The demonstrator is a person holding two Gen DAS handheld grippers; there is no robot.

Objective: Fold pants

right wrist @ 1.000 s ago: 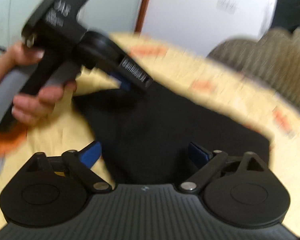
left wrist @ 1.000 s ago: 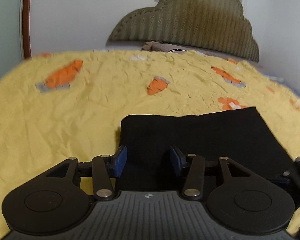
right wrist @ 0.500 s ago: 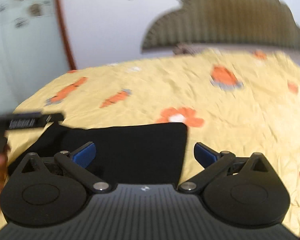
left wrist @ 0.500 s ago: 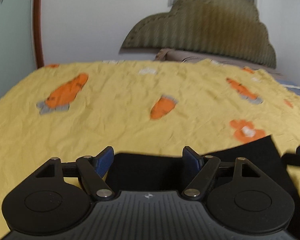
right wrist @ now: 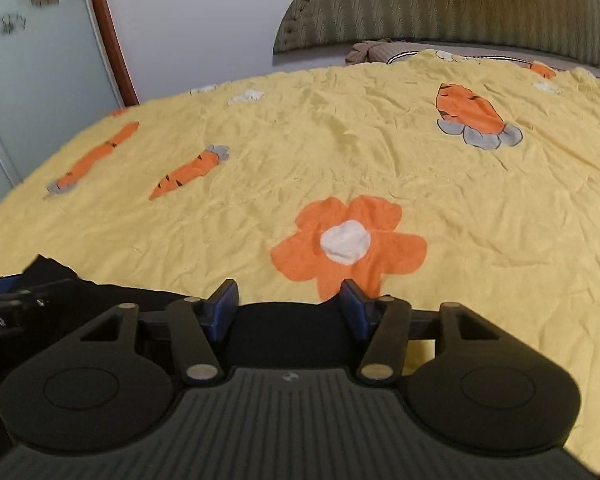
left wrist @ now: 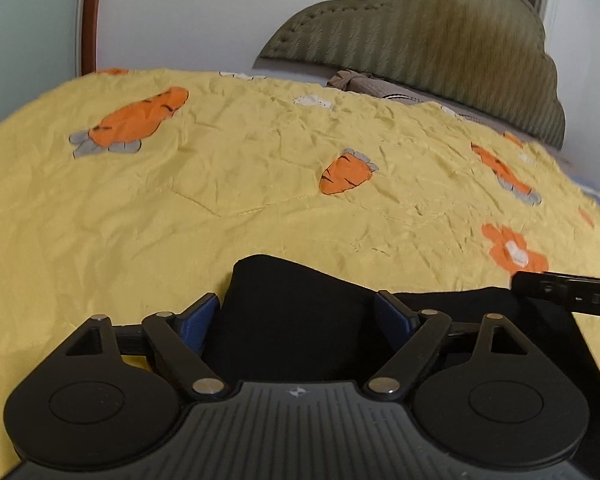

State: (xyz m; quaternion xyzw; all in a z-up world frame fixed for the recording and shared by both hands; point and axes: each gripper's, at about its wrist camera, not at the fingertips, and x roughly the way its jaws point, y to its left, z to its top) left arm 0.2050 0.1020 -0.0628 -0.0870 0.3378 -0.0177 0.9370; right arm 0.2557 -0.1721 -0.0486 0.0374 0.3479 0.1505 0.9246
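The black pants (left wrist: 300,312) lie folded flat on the yellow bedspread (left wrist: 220,184), at the near edge of both views. My left gripper (left wrist: 298,314) is open, its blue pads on either side of the fold's left end, above the cloth. My right gripper (right wrist: 290,306) is open over the pants (right wrist: 288,320) at their right end, its pads apart with nothing between them. The right gripper's body shows at the right edge of the left wrist view (left wrist: 572,294), and the left gripper shows at the left edge of the right wrist view (right wrist: 16,300).
The bedspread (right wrist: 380,152) carries orange carrot (left wrist: 346,172) and flower (right wrist: 348,240) prints. An olive padded headboard (left wrist: 440,36) and a pillow (left wrist: 364,82) stand at the far end. A white wall and a glass door with a brown frame (right wrist: 108,36) are behind.
Both grippers have drawn back toward the near edge of the pants. The left jaws have opened wider; the right jaws have narrowed but stay open. The right view has swung from the left hand toward the headboard.
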